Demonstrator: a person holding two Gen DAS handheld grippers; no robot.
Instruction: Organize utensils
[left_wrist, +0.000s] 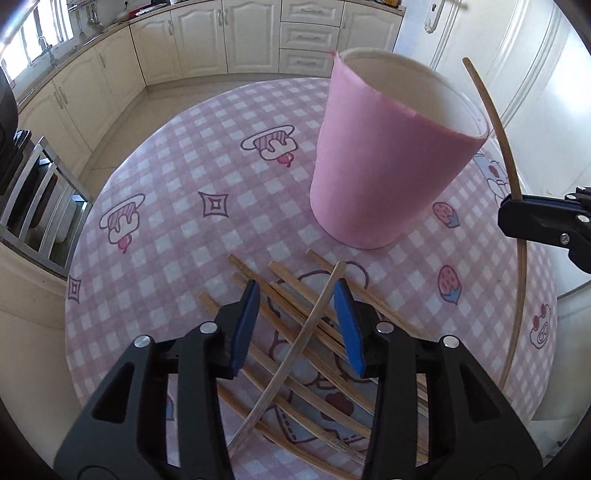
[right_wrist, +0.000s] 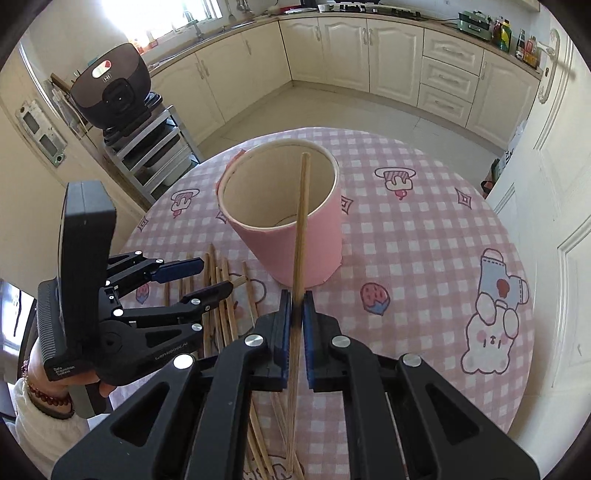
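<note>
A tall pink cup (left_wrist: 384, 166) (right_wrist: 321, 243) stands upright on the round table with the pink checked cloth (left_wrist: 184, 166) (right_wrist: 406, 240). Several wooden chopsticks (left_wrist: 240, 266) (right_wrist: 224, 269) lie in a loose pile in front of it. My left gripper (left_wrist: 297, 284) (right_wrist: 216, 275) hovers low over the pile, jaws apart; one chopstick (left_wrist: 319, 301) lies crosswise between them, and the pads do not press on it. My right gripper (right_wrist: 297, 295) (left_wrist: 517, 210) is shut on a single chopstick (right_wrist: 301, 221) (left_wrist: 506, 147), whose far end points over the cup's open mouth.
A person's hand (right_wrist: 74, 384) with a bead bracelet holds the left gripper. A dark rice cooker (right_wrist: 114, 88) sits on a metal rack (right_wrist: 155, 147) left of the table. Cream cabinets (right_wrist: 369, 55) line the far walls; a white door (right_wrist: 554, 184) is at the right.
</note>
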